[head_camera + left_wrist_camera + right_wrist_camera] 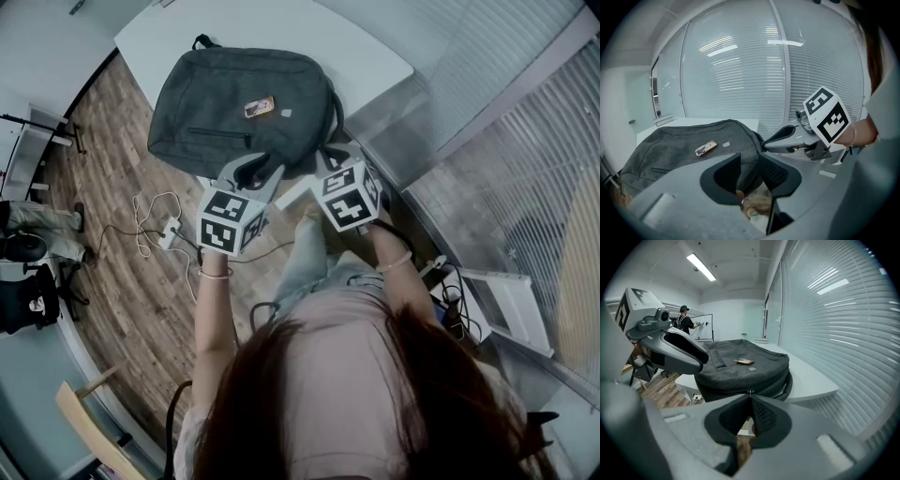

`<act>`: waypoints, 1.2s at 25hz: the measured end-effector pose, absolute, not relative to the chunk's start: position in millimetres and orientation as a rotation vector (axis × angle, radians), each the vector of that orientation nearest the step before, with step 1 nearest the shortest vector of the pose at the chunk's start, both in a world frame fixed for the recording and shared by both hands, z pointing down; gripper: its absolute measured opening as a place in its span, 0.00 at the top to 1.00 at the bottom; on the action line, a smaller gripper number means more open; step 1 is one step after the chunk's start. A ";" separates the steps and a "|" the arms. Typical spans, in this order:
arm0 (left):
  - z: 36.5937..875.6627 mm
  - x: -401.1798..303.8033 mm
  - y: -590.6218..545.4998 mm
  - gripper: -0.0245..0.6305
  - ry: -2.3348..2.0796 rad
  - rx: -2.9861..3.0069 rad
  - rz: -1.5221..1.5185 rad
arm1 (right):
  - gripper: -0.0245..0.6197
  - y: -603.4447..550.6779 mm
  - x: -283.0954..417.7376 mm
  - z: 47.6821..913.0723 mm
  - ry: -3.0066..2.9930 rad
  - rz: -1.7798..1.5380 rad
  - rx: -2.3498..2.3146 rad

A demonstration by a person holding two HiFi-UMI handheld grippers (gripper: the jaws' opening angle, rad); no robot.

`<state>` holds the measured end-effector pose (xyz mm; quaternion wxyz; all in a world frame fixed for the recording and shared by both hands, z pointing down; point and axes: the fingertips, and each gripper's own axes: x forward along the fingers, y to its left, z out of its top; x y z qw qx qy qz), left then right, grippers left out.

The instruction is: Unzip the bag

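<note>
A dark grey bag [239,103] [684,145] [740,371] lies flat on the white table [366,47], with a small orange tag [259,107] on top. My right gripper [328,157] [750,397] is at the bag's near right edge. Its jaws are closed, and the metal zipper pull [750,391] sits at their tips. My left gripper [251,173] [750,161] hovers just off the bag's near edge. It is open with nothing between its fingers. The left gripper view also shows the right gripper [765,140] touching the bag's side.
A glass wall with blinds [525,141] runs along the right of the table. Cables and a power strip [169,230] lie on the wood floor below the table's edge. A person [686,322] stands at a whiteboard far back.
</note>
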<state>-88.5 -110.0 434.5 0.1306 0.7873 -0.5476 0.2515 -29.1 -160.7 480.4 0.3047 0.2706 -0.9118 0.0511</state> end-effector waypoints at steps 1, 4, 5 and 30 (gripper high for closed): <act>435.0 -84.7 -110.4 0.77 -1.578 2.292 0.744 | 0.95 -160.0 -29.1 480.5 -2.415 0.135 0.714; 438.0 -74.6 -112.4 0.75 -1.542 2.303 0.794 | 0.95 -158.0 -29.3 479.1 -2.417 0.139 0.704; 439.0 -71.8 -113.5 0.75 -1.534 2.304 0.811 | 0.95 -157.2 -29.4 478.2 -2.418 0.137 0.701; 474.8 -52.4 -146.3 0.84 -1.388 2.147 1.165 | 0.95 -159.5 -32.4 476.3 -2.407 0.075 0.421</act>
